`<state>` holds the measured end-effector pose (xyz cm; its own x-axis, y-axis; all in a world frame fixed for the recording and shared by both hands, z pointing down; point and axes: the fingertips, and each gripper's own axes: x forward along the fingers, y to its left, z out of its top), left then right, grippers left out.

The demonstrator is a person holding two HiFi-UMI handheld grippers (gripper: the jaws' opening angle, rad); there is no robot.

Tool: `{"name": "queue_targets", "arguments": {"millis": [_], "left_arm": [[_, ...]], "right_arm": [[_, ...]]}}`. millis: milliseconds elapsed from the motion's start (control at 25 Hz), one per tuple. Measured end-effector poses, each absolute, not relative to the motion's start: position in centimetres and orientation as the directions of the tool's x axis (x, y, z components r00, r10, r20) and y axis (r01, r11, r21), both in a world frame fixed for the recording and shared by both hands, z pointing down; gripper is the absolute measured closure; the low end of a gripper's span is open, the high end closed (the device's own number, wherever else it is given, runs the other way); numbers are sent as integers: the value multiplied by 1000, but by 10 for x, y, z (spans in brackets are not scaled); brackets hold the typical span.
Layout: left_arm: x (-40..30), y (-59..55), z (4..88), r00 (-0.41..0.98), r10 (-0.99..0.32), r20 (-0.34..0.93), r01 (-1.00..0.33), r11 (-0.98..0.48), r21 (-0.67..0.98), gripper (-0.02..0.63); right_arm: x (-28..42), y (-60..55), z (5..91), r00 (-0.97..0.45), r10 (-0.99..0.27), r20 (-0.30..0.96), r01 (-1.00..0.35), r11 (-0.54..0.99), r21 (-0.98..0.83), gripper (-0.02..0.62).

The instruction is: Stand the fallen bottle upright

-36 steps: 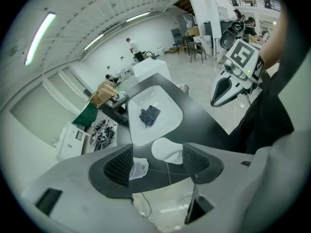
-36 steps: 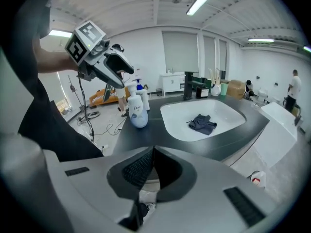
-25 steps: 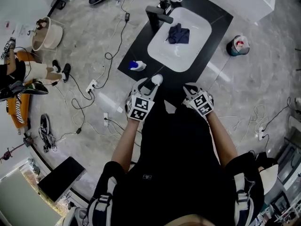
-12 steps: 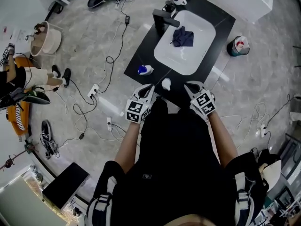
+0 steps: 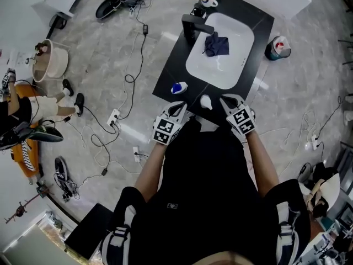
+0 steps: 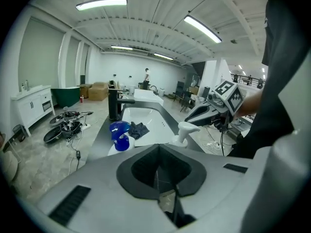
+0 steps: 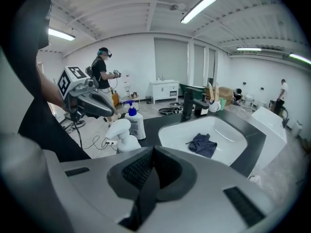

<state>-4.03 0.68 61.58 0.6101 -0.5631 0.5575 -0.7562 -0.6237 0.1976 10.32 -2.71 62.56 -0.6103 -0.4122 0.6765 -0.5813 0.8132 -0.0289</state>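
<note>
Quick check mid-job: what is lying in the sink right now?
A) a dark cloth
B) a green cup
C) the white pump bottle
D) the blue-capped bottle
A: the head view shows a dark cloth crumpled in the white sink, and nothing else in the basin.

near edge of counter (image 5: pixel 262 32): white pump bottle (image 5: pixel 206 101) and blue-capped bottle (image 5: pixel 178 87) stand apart, small gap between. sink (image 5: pixel 229 70) beyond lies open save cloth (image 5: pixel 217 44); faucet (image 5: pixel 194 24) blocks far-left rim.
</note>
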Motion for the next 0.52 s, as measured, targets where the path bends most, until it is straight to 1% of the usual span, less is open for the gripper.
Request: {"name": "queue_targets", "arguments": {"millis": [280,520], "left_arm": [[-47,0,615,691,-482,539,-664,-716,212,592],[-50,-5,623,712,-441,546,-624,-754,205,592]], "right_arm": [[106,-31,633,-541,-510,669,-691,723,-8,535],[101,-33,636,-520,-540,662,-721,693,-1,535]]}}
